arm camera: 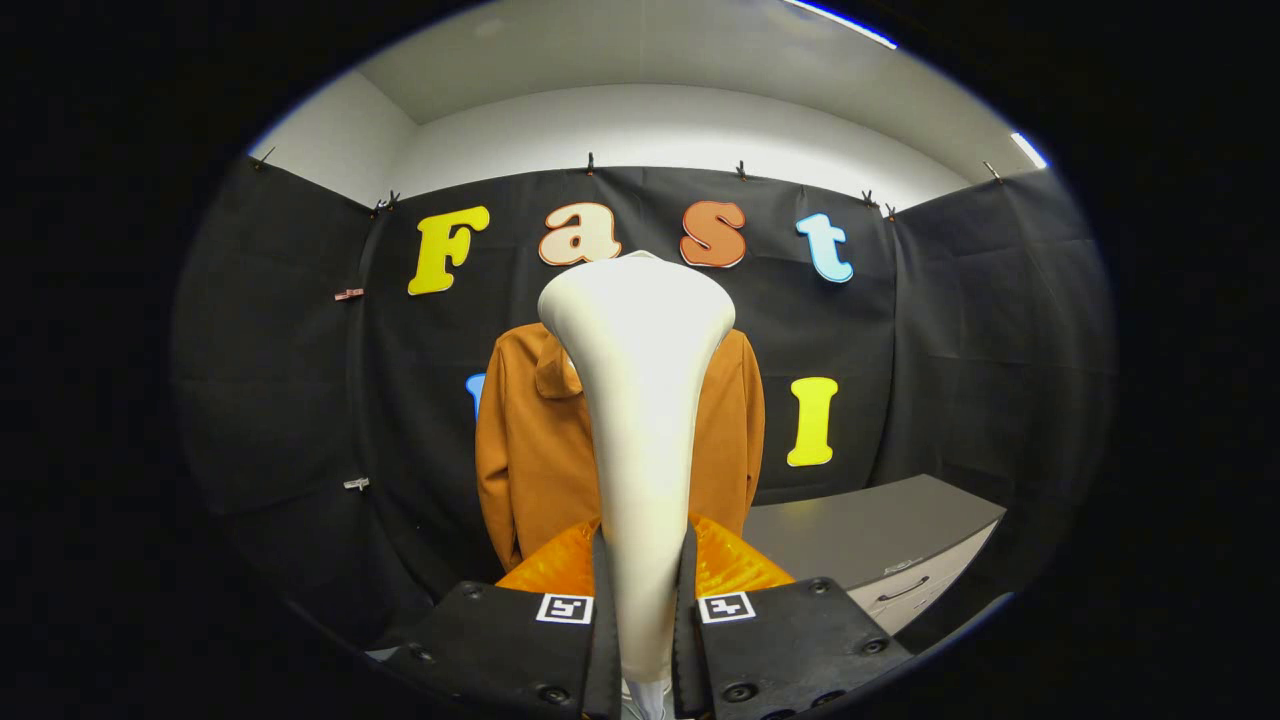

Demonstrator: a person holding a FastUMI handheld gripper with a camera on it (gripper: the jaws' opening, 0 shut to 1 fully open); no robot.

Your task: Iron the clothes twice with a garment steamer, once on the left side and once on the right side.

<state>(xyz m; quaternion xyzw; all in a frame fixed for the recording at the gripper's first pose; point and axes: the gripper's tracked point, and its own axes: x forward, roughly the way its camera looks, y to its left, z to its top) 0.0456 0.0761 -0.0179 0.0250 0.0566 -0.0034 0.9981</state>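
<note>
Gripper (645,610): clenched on the steamer (640,400) handle, head raised.
Steamer: upright ahead of the coat (530,440), apart from it, likely poised for a pass.
Coat: hangs beyond the steamer; cabinet (880,530) beside it.

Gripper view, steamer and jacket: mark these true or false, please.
1. Both fingers of the gripper press on the white steamer. True.
2. The brown jacket lies flat on the cabinet. False: it hangs on the black wall, beyond the steamer.
3. The steamer's wide head points up and away from the fingers. True.
4. The grey cabinet stands left of the jacket. False: it stands to the right.
</note>
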